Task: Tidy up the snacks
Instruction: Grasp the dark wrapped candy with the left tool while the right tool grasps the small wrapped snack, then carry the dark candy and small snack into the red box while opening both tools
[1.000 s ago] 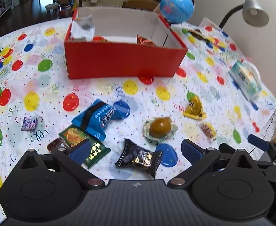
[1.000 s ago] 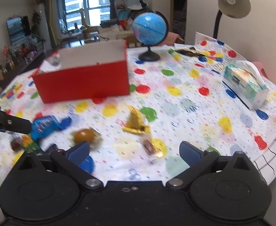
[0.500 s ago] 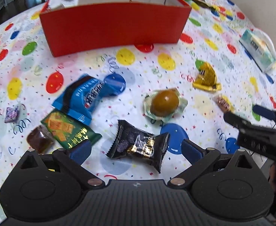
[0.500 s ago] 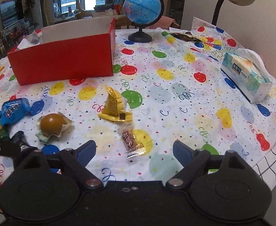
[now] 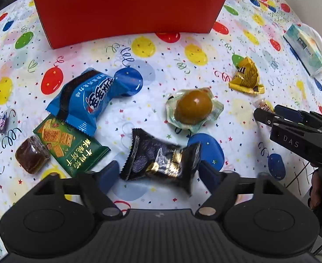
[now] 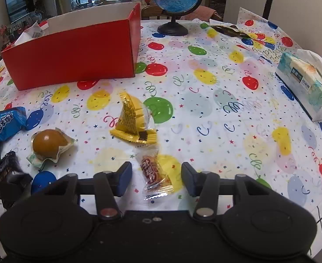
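Closing on two snacks at once: left gripper (image 5: 158,171) has just been narrowing around the crinkly black foil packet (image 5: 161,159), pads at its ends, not yet clamped. Right gripper (image 6: 156,178), also narrowing, straddles the small clear-wrapped red candy (image 6: 154,174), gaps either side. Risk: slick wrappers squirting out or pinched by a corner only. Red cardboard box (image 6: 73,52) sits far left.

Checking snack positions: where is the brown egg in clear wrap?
In the left wrist view the wrapped egg lies mid-table, between the blue packet and the yellow packet, behind the black packet.
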Action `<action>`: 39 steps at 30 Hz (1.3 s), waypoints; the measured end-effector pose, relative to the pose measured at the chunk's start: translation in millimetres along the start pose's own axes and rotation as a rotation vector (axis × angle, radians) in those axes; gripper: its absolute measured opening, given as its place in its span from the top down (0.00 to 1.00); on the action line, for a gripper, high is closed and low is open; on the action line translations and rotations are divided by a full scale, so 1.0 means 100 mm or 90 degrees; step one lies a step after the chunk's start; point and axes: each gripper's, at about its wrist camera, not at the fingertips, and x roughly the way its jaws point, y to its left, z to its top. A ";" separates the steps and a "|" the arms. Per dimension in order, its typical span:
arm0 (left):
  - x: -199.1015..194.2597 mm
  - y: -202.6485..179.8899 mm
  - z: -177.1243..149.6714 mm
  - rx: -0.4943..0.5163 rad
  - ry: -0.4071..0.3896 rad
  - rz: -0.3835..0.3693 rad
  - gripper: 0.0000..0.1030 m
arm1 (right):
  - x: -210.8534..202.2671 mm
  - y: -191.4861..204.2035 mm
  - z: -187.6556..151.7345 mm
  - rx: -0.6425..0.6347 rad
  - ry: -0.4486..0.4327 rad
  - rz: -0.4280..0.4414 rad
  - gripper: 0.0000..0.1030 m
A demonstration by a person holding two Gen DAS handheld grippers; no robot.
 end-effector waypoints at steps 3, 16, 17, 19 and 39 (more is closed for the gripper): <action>-0.01 0.01 -0.01 -0.001 -0.005 -0.005 0.32 | -0.01 0.02 -0.01 -0.003 -0.002 0.005 0.66; -0.13 -0.04 -0.06 0.030 -0.026 -0.005 0.48 | -0.27 0.07 -0.08 0.041 -0.019 0.016 0.83; -0.15 -0.04 -0.06 0.030 -0.027 -0.005 0.49 | -0.31 0.09 -0.09 0.045 -0.021 0.020 0.83; -0.19 -0.03 -0.07 0.030 -0.032 -0.006 0.49 | -0.40 0.11 -0.10 0.049 -0.030 0.026 0.83; -1.14 0.10 0.17 0.001 -0.188 -0.018 0.49 | -1.25 0.47 0.46 0.037 -0.164 0.128 0.83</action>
